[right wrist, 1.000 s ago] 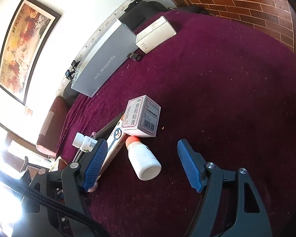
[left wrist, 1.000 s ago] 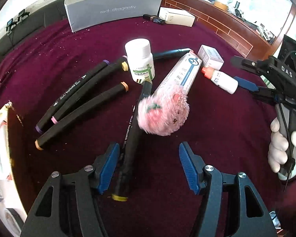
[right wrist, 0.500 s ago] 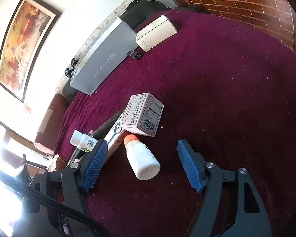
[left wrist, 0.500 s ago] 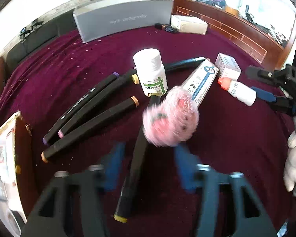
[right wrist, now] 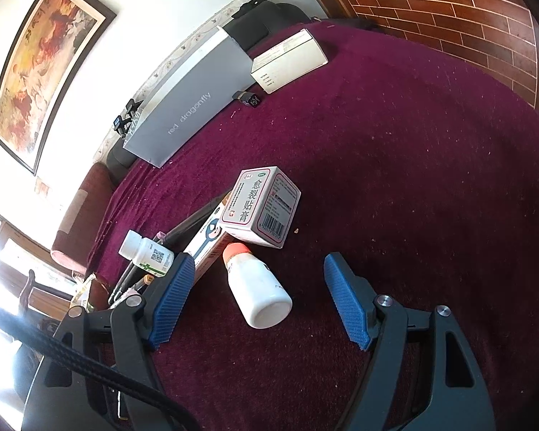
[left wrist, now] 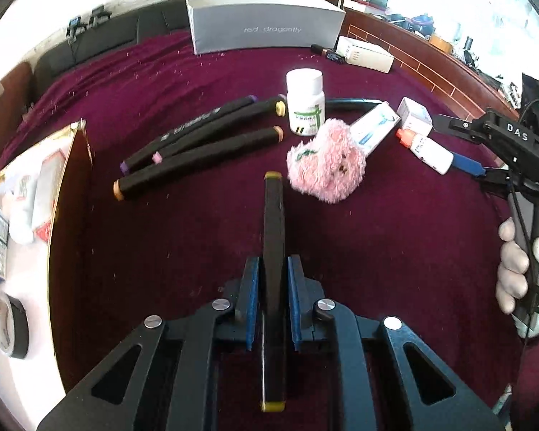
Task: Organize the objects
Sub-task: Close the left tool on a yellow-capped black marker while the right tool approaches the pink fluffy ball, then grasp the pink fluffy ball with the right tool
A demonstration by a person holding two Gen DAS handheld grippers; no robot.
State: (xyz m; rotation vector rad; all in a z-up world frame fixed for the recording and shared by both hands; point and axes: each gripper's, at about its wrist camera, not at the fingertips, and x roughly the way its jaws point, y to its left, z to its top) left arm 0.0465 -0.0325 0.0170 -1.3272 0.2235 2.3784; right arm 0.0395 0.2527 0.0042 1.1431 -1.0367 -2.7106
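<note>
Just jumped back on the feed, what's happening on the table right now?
A person is sorting clutter on a purple cloth with two handheld tools. The left tool is shut on a black marker with yellow ends, which points toward the pink plush. Three more markers lie beside a white pill bottle. The right tool is open, with an orange-capped bottle lying on its side between its fingers, not gripped.

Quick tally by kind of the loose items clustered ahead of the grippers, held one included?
Markers: 5, counting the held marker in the left gripper
Bottles: 2
Cartons: 2
Plush toy: 1
Total: 10
</note>
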